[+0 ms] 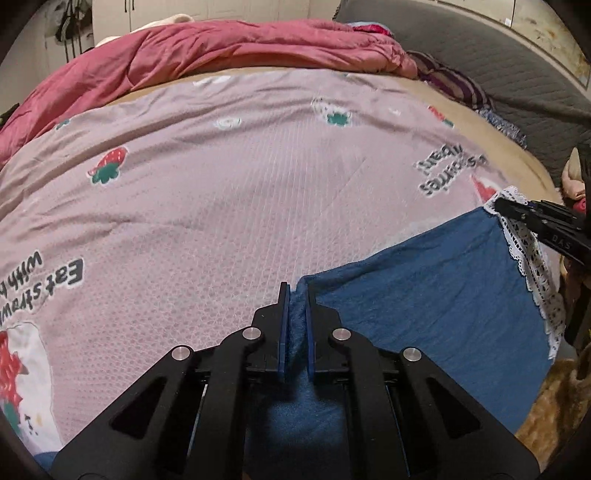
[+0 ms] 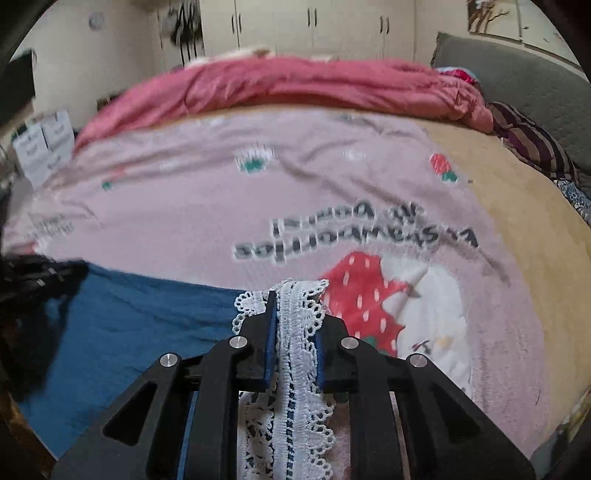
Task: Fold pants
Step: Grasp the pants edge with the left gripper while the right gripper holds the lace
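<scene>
Currently the left gripper (image 1: 296,295) pinches the blue pants (image 1: 436,295); the right gripper (image 2: 293,295), at 3 o'clock, clamps the lace hem (image 2: 299,332). Pants lie over the pink blanket (image 1: 221,206). Fabric appears light, limp; lace seems delicate, so grip solid cloth.

Blanket lettering (image 2: 354,236) motion-blurred; pants (image 1: 436,295) run under the bottom edge

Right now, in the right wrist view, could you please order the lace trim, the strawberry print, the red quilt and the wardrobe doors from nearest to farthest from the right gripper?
1. lace trim, clamped in the right gripper.
2. strawberry print, just right.
3. red quilt, along the bed's far side.
4. wardrobe doors, behind the bed.
</scene>
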